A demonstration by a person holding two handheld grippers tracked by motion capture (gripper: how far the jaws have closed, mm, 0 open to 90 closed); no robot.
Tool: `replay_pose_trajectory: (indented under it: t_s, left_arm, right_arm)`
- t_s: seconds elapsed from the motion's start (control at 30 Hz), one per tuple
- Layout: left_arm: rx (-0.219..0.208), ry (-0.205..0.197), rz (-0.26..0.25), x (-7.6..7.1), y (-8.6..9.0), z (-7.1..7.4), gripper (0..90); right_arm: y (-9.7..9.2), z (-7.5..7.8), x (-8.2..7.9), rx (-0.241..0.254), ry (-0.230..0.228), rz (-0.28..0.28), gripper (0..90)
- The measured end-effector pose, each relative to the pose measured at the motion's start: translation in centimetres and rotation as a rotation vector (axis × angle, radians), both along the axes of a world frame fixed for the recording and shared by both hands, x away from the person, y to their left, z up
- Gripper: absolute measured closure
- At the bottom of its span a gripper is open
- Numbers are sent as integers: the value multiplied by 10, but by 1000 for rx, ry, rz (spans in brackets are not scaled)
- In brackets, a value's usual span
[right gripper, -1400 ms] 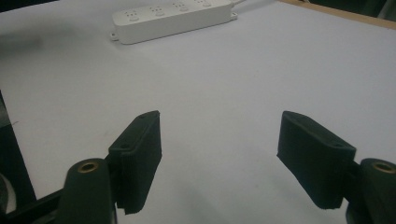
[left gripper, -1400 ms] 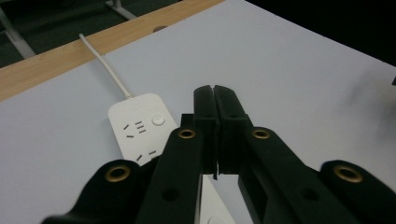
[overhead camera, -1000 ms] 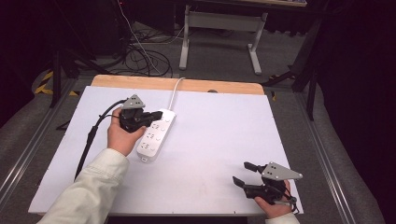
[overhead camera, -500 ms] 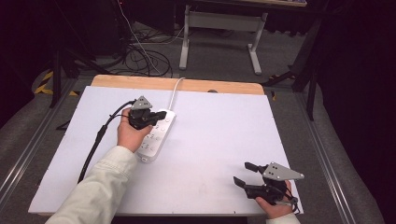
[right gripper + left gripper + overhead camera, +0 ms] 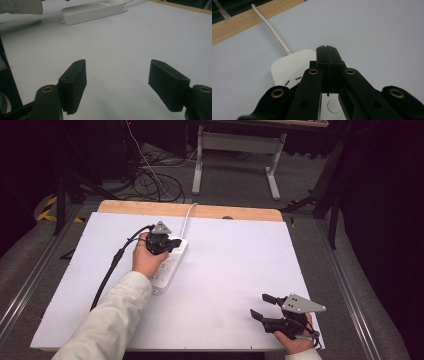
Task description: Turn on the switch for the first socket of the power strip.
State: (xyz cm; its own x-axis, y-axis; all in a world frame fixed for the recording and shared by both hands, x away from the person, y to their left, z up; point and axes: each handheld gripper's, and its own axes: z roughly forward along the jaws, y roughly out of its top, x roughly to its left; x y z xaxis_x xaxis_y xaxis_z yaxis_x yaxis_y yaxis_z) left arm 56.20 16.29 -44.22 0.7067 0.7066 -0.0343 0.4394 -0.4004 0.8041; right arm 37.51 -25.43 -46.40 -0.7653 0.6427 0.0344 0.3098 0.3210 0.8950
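One white table (image 5: 230, 270), dark cluttered room.

power strip (image 5: 167, 267): white; left gripper (image 5: 170, 245): black; table (image 5: 230, 265): white

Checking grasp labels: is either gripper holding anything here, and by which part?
Nothing is held. The left gripper is shut, jaws pressed together and empty above the power strip. The right gripper is open over bare table.

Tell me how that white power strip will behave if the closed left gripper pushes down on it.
The power strip lies flat and long on the table, so it probably won't tip. Its hard smooth shell may slide. The cord looks bendy and may tug slightly.
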Motion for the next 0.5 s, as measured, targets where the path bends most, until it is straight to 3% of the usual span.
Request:
replay_pose_trajectory:
  t_s: [0.13, 0.5]
  left_arm:
    - [33, 29, 1, 6, -5, -1, 900]
    - [61, 105, 37, 16, -7, -6, 900]
  right_arm:
    - [-1, 0, 0, 1, 1, 1, 312]
    - [-1, 0, 0, 3, 3, 9, 312]
